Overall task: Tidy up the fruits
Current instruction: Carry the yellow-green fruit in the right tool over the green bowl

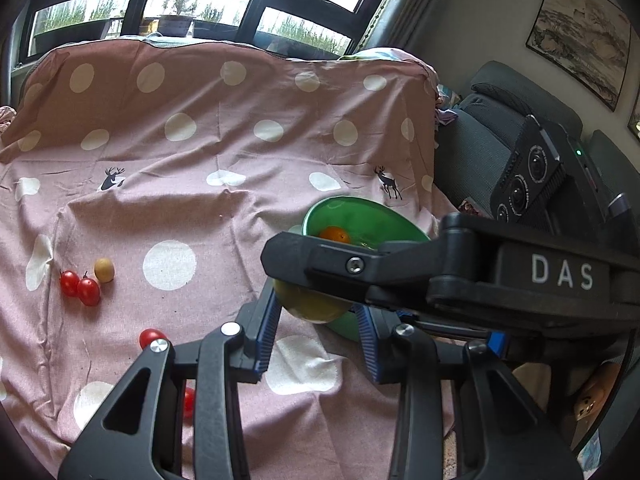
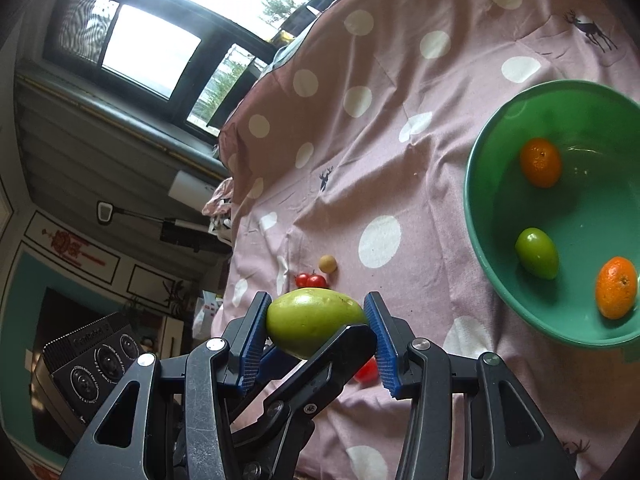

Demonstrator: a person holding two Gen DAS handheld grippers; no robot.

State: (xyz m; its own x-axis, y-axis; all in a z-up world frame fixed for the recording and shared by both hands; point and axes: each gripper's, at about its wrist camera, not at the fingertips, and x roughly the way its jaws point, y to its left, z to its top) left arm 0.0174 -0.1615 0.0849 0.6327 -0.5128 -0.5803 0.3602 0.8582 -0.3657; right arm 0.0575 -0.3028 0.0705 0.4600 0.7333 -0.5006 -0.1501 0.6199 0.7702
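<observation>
The right gripper (image 2: 316, 330) grasps a green fruit (image 2: 314, 320) crosswise between its pads; the green bowl (image 2: 480, 216) lies ahead to its right. The left gripper (image 1: 316, 332) looks empty, its jaws narrowly apart.

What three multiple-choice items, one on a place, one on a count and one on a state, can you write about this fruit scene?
1. Where are the orange fruits?
A. On the cloth
B. In the green bowl
C. On the windowsill

2. How many fruits lie in the bowl?
A. One
B. Three
C. Five

3. What is the state of the right claw?
A. Open and empty
B. Shut on a red tomato
C. Shut on the large green fruit

Answers: 1 B, both orange fruits sit inside the green bowl. 2 B, the small green fruit lies with the two orange ones. 3 C, the blue pads of the right claw press both ends of the large green fruit.
</observation>
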